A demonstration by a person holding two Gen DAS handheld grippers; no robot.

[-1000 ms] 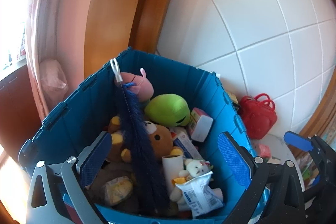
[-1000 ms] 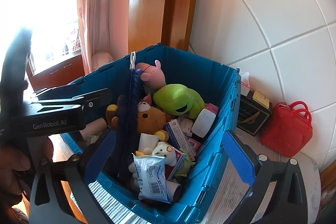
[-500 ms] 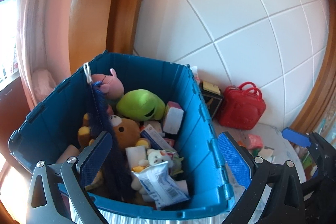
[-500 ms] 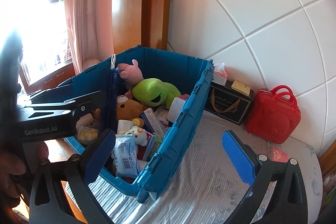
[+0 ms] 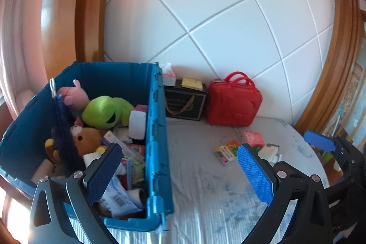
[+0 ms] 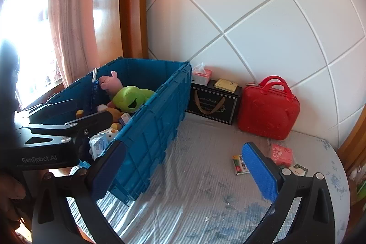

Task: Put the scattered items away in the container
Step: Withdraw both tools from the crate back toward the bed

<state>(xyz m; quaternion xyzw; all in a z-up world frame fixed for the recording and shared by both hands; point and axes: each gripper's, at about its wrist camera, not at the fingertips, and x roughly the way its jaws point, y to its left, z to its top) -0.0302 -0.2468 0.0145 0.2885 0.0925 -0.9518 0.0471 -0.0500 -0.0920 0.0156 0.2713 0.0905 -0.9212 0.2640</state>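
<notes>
Grippers both wide open, nothing held: left gripper (image 5: pixel 180 170) over the crate's near right corner, right gripper (image 6: pixel 183 166) over the mat beside the crate. Blue crate (image 5: pixel 157 129) sits left on the mat (image 5: pixel 205 186), packed with a green plush (image 5: pixel 105 111), brown bear (image 5: pixel 87 138), pink plush (image 5: pixel 73 95), dark brush (image 5: pixel 66 136) and packets. Loose on the mat right of the crate: colourful box (image 5: pixel 225 151), pink pack (image 6: pixel 281 154), white box (image 5: pixel 268 150). Black box (image 6: pixel 213 104) and red case (image 6: pixel 268 116) stand against the wall.
</notes>
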